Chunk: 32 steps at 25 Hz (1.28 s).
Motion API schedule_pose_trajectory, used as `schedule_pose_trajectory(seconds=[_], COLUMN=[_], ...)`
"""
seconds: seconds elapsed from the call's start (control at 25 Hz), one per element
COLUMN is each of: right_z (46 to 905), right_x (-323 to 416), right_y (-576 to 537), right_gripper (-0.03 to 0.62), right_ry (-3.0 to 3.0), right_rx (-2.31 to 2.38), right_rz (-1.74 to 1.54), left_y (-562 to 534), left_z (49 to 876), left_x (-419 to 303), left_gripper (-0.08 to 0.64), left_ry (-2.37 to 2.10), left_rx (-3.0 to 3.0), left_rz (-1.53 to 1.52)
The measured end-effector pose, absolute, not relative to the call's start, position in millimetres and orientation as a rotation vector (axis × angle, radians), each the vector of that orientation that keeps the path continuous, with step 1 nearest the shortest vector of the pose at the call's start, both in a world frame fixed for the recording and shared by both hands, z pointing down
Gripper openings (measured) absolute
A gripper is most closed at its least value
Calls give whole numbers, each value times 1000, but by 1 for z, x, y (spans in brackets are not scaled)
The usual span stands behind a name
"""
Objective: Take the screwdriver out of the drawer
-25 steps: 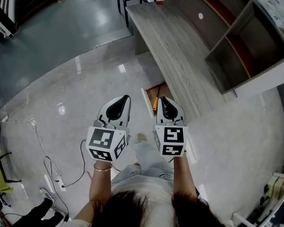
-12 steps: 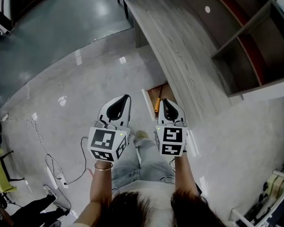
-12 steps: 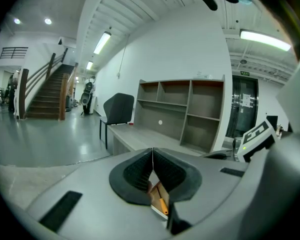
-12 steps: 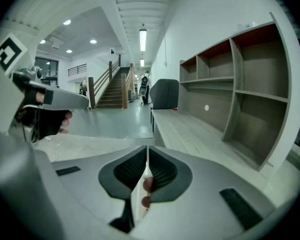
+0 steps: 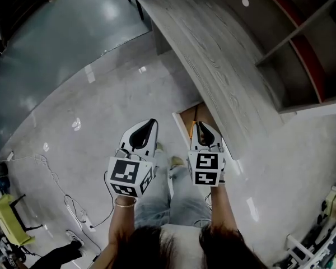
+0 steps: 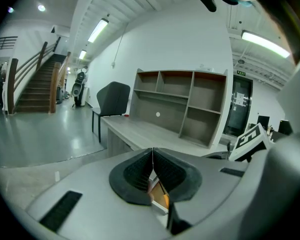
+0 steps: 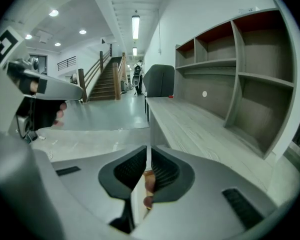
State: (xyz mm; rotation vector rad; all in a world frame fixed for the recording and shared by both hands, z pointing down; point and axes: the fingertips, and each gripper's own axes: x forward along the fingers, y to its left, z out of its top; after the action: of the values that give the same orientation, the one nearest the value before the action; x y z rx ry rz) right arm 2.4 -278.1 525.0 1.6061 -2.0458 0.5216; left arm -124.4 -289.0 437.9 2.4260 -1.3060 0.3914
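Observation:
An open wooden drawer [image 5: 186,116] juts out from under the grey desk [image 5: 213,49], low near the floor. A thin orange screwdriver [image 5: 194,115] lies inside it, mostly hidden behind my right gripper [image 5: 199,125]. That gripper hovers just above the drawer's near end, jaws shut and empty. In the right gripper view [image 7: 148,156], an orange-brown rounded handle [image 7: 148,184] shows just below the shut jaws. My left gripper [image 5: 151,122] is shut and empty, over the floor to the drawer's left. The left gripper view [image 6: 152,156] shows the drawer's wooden inside [image 6: 159,196] beneath the jaws.
A shelf unit [image 5: 302,32] stands on the desk's far side. A dark chair [image 6: 112,96] sits at the desk's far end. Cables [image 5: 61,189] trail over the glossy floor at left. The person's legs are directly below the grippers.
The person has moved closer to the desk. The right gripper now covers more of the drawer and screwdriver. Both grippers stay shut and side by side.

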Motion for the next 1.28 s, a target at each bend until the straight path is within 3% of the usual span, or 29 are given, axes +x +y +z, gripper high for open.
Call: schedule_pose_trajectory(seconds=[1.28], right_z=[686], right_x=[18], right_y=[-302], right_gripper=[46], right_ry=[-1746], right_rx=[1613], right_rz=[789], left_y=[-353], left_z=[584], left_x=[-91], left_gripper=[18], left_ry=[-939], left_rx=[2421], left_rz=[561])
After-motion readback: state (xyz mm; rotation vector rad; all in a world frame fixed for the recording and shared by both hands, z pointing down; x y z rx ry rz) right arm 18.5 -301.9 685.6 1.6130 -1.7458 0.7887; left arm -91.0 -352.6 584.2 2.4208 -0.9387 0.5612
